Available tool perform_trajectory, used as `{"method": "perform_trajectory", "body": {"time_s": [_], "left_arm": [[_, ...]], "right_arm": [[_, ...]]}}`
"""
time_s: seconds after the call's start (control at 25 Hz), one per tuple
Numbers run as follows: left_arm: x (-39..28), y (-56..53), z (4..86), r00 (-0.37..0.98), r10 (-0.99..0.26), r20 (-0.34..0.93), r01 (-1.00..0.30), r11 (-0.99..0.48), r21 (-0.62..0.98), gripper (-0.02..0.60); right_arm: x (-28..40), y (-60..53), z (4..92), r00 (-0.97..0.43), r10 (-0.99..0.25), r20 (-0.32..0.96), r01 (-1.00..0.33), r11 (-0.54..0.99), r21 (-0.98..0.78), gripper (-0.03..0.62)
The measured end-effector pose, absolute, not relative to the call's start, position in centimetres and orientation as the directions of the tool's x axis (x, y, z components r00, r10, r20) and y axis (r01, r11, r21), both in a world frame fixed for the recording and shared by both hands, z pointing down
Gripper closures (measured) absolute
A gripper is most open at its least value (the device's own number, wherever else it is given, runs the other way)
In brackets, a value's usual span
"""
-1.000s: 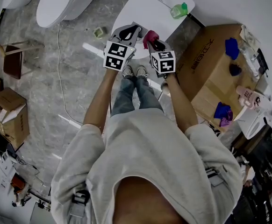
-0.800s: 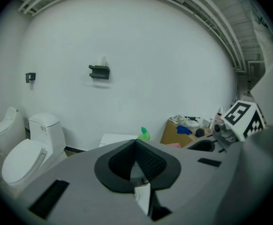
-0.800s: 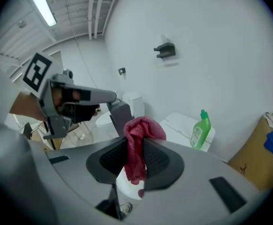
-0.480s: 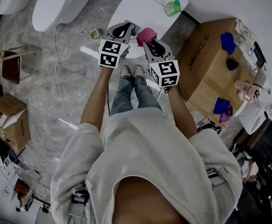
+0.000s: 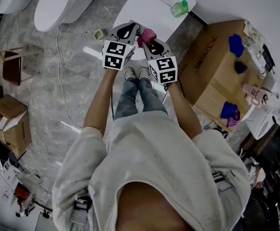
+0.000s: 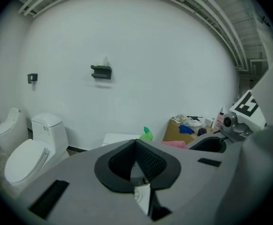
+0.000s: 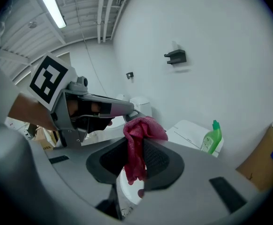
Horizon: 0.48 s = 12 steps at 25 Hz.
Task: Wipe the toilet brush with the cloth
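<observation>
My right gripper (image 5: 149, 41) is shut on a pink cloth (image 5: 147, 33), which bunches over its fingertips and hangs down between them (image 7: 137, 146). My left gripper (image 5: 131, 29) is just left of it, jaws together, its tip almost touching the cloth (image 7: 127, 110). In the left gripper view the jaws (image 6: 136, 143) meet with nothing clearly between them. Only a white patch shows low in the gap. The cloth (image 6: 176, 144) shows at the right there. I cannot make out a toilet brush in any view.
Both grippers hover over the near edge of a white table (image 5: 154, 4) with a green bottle (image 5: 181, 8) on it. A toilet (image 5: 63, 4) stands to the left. To the right, a cardboard box (image 5: 212, 61) carries blue cloths. A white bar (image 5: 94, 52) lies on the floor.
The right gripper has moved left with the pink cloth, closing up to the left gripper's tip. The left gripper has hardly moved in the last half second.
</observation>
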<state>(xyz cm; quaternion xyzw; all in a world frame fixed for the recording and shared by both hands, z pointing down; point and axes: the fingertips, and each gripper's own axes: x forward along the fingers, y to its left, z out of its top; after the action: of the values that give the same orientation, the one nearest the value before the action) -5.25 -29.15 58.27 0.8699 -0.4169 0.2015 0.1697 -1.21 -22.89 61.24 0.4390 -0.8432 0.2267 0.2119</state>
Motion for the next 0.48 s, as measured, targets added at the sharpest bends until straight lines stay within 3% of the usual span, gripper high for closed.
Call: {"method": "perform_trajectory", "body": {"time_s": [0.48], "left_arm": [[-6.2,-29.6,58.1,0.564,-0.674,0.476,-0.806,-0.575,0.141,0.561]], "right_arm": [[-1.7,-24.9,66.3,-0.498,-0.578,0.647,-0.841,0.503,-0.199,0.493]]}}
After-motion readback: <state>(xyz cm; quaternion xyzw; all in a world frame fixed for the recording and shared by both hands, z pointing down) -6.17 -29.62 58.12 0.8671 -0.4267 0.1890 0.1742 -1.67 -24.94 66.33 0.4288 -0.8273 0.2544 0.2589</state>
